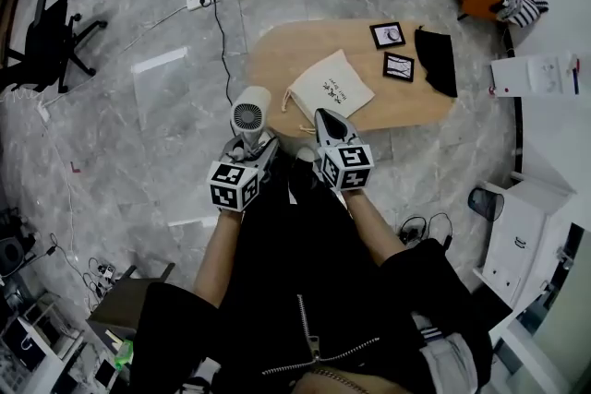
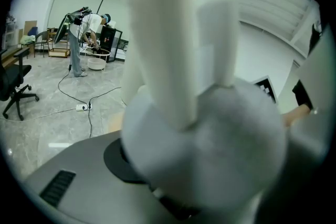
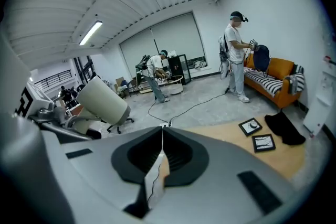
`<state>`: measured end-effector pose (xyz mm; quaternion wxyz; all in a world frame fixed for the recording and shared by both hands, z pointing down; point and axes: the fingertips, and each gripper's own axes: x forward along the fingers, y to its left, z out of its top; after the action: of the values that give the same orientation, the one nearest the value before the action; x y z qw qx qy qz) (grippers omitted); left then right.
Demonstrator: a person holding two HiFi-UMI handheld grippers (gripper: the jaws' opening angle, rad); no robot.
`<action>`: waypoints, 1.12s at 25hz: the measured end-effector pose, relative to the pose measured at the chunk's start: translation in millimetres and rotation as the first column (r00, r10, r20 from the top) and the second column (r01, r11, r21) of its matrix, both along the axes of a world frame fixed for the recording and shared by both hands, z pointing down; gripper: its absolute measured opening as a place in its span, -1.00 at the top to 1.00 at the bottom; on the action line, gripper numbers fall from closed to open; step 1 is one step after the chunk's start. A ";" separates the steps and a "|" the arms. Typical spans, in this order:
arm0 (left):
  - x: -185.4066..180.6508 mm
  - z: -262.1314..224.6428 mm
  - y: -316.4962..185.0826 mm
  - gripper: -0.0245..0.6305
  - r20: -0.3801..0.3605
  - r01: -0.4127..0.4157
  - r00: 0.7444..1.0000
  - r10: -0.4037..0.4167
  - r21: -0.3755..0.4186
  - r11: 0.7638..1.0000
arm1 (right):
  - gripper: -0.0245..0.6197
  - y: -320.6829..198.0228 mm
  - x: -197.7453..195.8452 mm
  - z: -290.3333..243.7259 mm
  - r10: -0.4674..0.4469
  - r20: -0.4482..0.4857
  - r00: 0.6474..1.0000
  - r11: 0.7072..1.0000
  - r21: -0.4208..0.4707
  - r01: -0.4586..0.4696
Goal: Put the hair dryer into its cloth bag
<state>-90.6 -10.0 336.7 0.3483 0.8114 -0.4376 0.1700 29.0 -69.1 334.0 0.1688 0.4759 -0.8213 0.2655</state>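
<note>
White hair dryer (image 1: pixel 249 115) is clamped in the left gripper (image 1: pixel 251 146), jaws part-spread around it, just off the wooden table (image 1: pixel 277 51). Right gripper (image 1: pixel 325 117) is pinched tight on a cream sliver of the cloth bag (image 1: pixel 332 86), which is laid on the table.

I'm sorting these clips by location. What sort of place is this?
Probably an open lab or studio workspace, not a home: a power strip lies on the bare stone floor, an office chair stands aside, and other people handle equipment.
</note>
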 end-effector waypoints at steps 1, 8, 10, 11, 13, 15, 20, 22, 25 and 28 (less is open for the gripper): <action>-1.2 1.8 -4.8 0.29 -0.004 -0.008 1.000 0.008 -0.002 1.000 | 0.89 -2.9 -1.3 2.1 0.005 -0.008 1.000 1.000 -0.005 -0.005; -10.5 20.1 -39.1 0.29 -0.017 -0.074 0.997 0.074 -0.019 0.997 | 0.89 -25.0 -8.4 22.5 0.043 -0.079 0.996 0.999 -0.024 -0.045; -11.4 27.7 -46.8 0.29 -0.018 -0.090 0.996 0.089 -0.022 0.996 | 0.89 -30.6 -8.6 28.8 0.049 -0.094 0.994 0.998 -0.026 -0.052; -11.2 32.5 -49.6 0.29 -0.021 -0.093 0.996 0.092 -0.024 0.995 | 0.89 -32.9 -7.9 32.1 0.050 -0.096 0.994 0.998 -0.027 -0.053; -9.3 43.0 -52.5 0.29 -0.027 -0.093 0.995 0.092 -0.030 0.995 | 0.87 -34.5 -4.3 41.3 0.049 -0.100 0.994 0.998 -0.036 -0.053; -6.9 54.5 -53.8 0.29 -0.025 -0.095 0.995 0.094 -0.039 0.995 | 0.69 -33.6 2.0 56.8 0.048 -0.115 0.992 0.997 -0.060 -0.055; -5.5 90.9 -64.7 0.29 -0.007 -0.079 0.997 0.079 -0.060 0.995 | 0.54 -37.3 17.3 113.6 0.002 -0.166 0.986 0.991 -0.129 -0.024; -1.6 105.4 -65.5 0.29 0.007 -0.083 0.997 0.083 -0.061 0.995 | 0.53 -35.6 24.5 135.5 -0.020 -0.170 0.985 0.988 -0.151 -0.007; 6.2 125.8 -64.6 0.29 0.014 -0.100 0.995 0.101 -0.065 0.993 | 0.52 -32.6 33.8 168.6 -0.044 -0.168 0.985 0.983 -0.182 0.013; 11.6 145.9 -63.8 0.29 0.008 -0.096 0.995 0.097 -0.079 0.992 | 0.51 -30.5 34.5 199.8 -0.109 -0.180 0.978 0.972 -0.225 0.067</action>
<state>-79.0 -73.8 482.5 0.3688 0.8162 -0.3929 0.2083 63.5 -99.6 533.8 0.3094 0.4407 -0.7877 0.2992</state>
